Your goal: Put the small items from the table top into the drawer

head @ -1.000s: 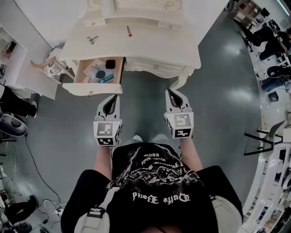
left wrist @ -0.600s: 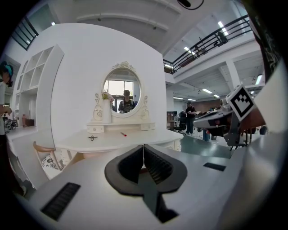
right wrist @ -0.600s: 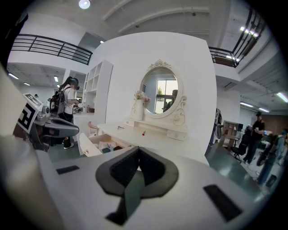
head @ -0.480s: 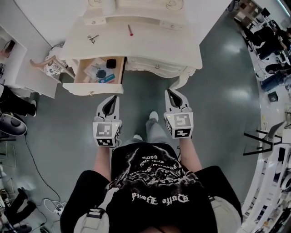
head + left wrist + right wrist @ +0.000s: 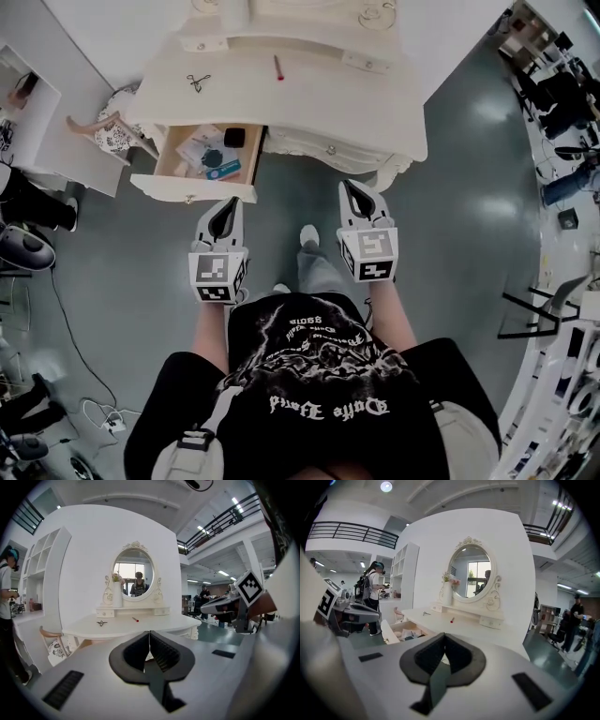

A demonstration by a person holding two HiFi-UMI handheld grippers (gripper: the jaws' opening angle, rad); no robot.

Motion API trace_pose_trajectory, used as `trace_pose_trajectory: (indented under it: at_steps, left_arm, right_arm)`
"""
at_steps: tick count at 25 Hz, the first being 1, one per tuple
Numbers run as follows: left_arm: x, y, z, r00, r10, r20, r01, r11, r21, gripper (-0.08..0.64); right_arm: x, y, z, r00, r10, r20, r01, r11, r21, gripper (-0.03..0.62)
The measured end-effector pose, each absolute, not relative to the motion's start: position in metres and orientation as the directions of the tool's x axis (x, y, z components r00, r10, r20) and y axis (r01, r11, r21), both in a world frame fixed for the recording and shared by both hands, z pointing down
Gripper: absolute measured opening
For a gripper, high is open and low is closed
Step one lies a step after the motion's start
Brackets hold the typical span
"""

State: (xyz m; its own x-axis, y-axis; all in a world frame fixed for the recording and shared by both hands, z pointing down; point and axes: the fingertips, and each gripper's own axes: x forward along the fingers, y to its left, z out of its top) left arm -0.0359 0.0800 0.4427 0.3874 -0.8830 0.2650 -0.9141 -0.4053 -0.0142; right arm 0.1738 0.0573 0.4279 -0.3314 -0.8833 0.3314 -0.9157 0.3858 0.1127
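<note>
Short of the open drawer (image 5: 187, 190) | left gripper (image 5: 230, 202) and right gripper (image 5: 350, 187) hovering, jaws of both pressing together, gripping nothing | scissors (image 5: 198, 82) and red stick (image 5: 279, 67) lying on surface (image 5: 328, 98) behind drawer

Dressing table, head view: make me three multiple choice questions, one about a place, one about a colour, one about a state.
1. Where do the scissors lie? A on the floor; B on the table top; C on a chair.
2. What colour is the slim stick on the table top? A green; B red; C yellow.
3. How does the drawer stand? A shut; B taken out; C pulled open.
Answers: B, they lie on the white top near its left end; B, it shows red against the white; C, its contents show from above.
</note>
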Motion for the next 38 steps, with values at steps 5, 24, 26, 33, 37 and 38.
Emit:
trace_pose_trajectory:
  at_steps: [5, 24, 26, 33, 37, 38]
  left_arm:
    - [-0.038, 0.048, 0.442, 0.348, -0.897, 0.273, -0.931, -0.364, -0.012, 0.015]
    - [-0.015, -0.050, 0.436, 0.222, -0.933, 0.282, -0.971, -0.237, -0.018, 0.015]
    - [-0.009, -0.059, 0.435, 0.215, -0.936, 0.279, -0.973, -0.229, -0.019, 0.015]
    - [0.008, -0.083, 0.433, 0.180, -0.943, 0.281, -0.982, -0.190, -0.009, 0.015]
    - [0.014, -0.092, 0.434, 0.162, -0.945, 0.285, -0.985, -0.172, -0.011, 0.015]
    - [0.016, -0.095, 0.435, 0.159, -0.945, 0.286, -0.985, -0.170, -0.013, 0.015]
  right_arm:
    - [0.170, 0.016, 0.433, -0.371, -0.862, 0.347, -0.899, 0.427, 0.099, 0.011]
    - [0.182, -0.110, 0.437, -0.480, -0.799, 0.363, -0.838, 0.540, 0.078, 0.011]
    - [0.188, -0.119, 0.438, -0.485, -0.794, 0.365, -0.835, 0.545, 0.075, 0.011]
    - [0.203, -0.148, 0.441, -0.513, -0.774, 0.371, -0.819, 0.571, 0.058, 0.011]
    - [0.206, -0.160, 0.443, -0.532, -0.763, 0.367, -0.810, 0.585, 0.045, 0.011]
    - [0.207, -0.164, 0.443, -0.534, -0.762, 0.365, -0.809, 0.587, 0.041, 0.011]
